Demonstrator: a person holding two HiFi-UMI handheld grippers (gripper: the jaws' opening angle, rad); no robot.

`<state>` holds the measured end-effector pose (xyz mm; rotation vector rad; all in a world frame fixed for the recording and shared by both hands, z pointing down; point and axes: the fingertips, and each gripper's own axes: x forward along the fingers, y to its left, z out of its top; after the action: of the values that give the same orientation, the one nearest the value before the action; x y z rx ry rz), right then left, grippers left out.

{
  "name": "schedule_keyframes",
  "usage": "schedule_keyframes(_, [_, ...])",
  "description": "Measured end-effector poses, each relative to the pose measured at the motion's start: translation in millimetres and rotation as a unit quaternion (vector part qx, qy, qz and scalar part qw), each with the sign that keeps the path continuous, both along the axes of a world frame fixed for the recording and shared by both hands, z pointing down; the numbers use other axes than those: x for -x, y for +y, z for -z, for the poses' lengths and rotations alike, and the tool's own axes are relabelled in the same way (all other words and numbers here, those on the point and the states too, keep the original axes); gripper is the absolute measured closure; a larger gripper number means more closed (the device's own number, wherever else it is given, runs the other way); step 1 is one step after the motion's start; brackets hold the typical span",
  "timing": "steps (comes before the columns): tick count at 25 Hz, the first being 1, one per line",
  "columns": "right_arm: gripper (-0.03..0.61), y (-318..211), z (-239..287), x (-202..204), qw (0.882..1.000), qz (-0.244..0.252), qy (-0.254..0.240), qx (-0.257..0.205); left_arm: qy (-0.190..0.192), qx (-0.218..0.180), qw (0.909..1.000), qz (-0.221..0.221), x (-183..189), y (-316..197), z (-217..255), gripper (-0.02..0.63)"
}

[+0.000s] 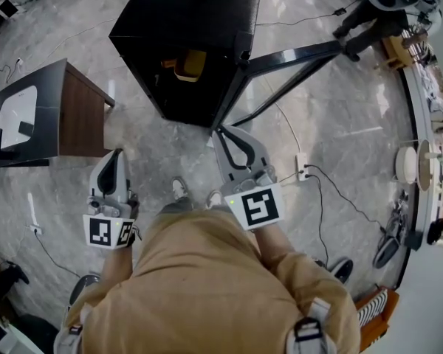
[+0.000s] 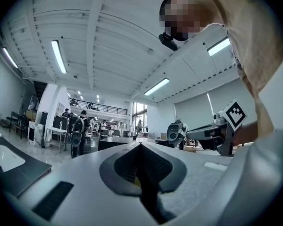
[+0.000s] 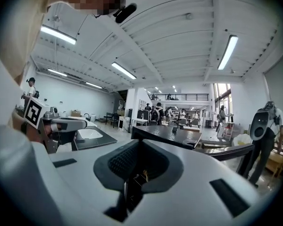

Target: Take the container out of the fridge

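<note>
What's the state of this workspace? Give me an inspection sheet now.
Surface: grey marble floor.
Job's things: black fridge, door open; yellow container inside, untouched.
Clutter: dark cabinet with a white top, at left.
Grippers: left gripper and right gripper both shut, empty, short of the fridge.
Cables: power strip and cords on the floor.
Surroundings: curved bench at right; people far off.

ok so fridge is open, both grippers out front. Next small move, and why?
Probably reach the right gripper forward toward the yellow container, opening its jaws on the way. The fridge has its door swung open and the container shows inside. The right gripper is the nearer one but stops short of the opening, jaws together and empty. The left gripper is also shut, further back.
</note>
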<state>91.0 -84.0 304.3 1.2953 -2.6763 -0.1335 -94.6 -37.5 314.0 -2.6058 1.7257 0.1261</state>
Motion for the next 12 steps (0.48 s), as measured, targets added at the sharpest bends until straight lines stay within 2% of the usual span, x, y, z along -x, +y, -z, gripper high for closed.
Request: schedule_keyframes(12, [0.572,-27,-28,34,0.997,0.029,0.064,0.005,0.013,0.009,0.9999,0.006,23,-14,-15,0.614])
